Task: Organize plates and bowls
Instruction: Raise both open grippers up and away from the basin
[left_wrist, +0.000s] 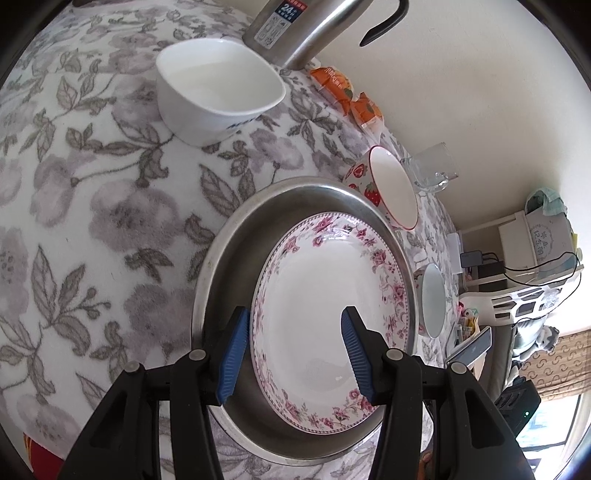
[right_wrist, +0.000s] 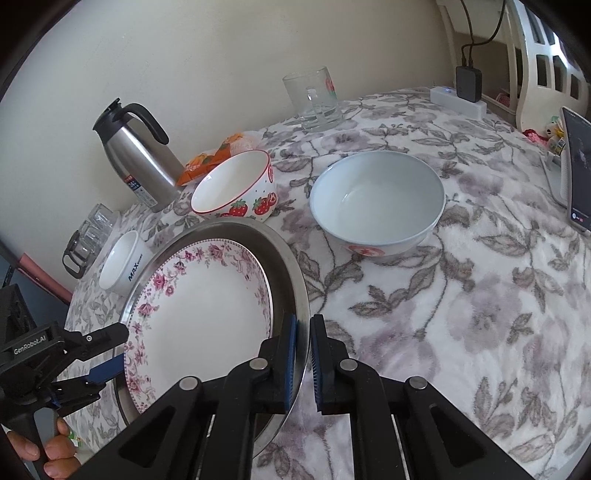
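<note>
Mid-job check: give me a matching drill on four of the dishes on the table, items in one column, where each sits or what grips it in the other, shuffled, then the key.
Items
1. pink-flowered white plate
2. round steel tray
3. strawberry-print bowl
4. pale blue bowl

Places or states
A. rim pinched by the right gripper
B. alone on the floral cloth, right of the strawberry one in the right wrist view
C. lying inside the tray
D. just beyond the tray's far rim, near the steel flask

Pairs: 1-C, 2-A, 3-D, 4-B

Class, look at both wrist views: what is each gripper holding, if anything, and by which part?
The right gripper is shut on the rim of the steel pan. The left gripper straddles the floral plate's edge, pads apart, gripping nothing.
</note>
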